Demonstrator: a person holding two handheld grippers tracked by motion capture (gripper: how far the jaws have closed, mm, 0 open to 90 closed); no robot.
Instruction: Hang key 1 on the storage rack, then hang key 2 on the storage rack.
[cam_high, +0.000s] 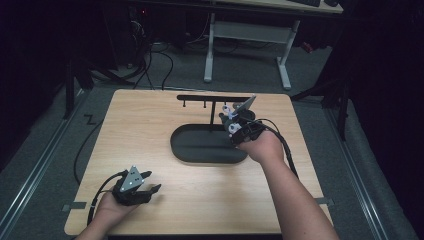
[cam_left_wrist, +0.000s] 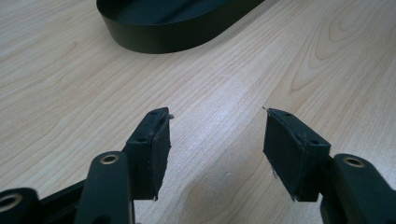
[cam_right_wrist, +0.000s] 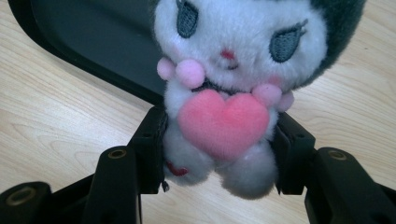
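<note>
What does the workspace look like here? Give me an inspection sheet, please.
Surface: wooden table, bare around the tray.
Job's things: plush toy holding a pink heart, clamped in the right gripper; black oval tray; black hook rack behind it.
Clutter: nothing seen.
Grippers: right shut on the toy's body, at the tray's right end; left gripper open, empty, low over the table's near left corner.
Cables: one from each gripper, the left off the near edge, the right along the forearm.
Surroundings: dark room, grey floor, white desk frame beyond.
</note>
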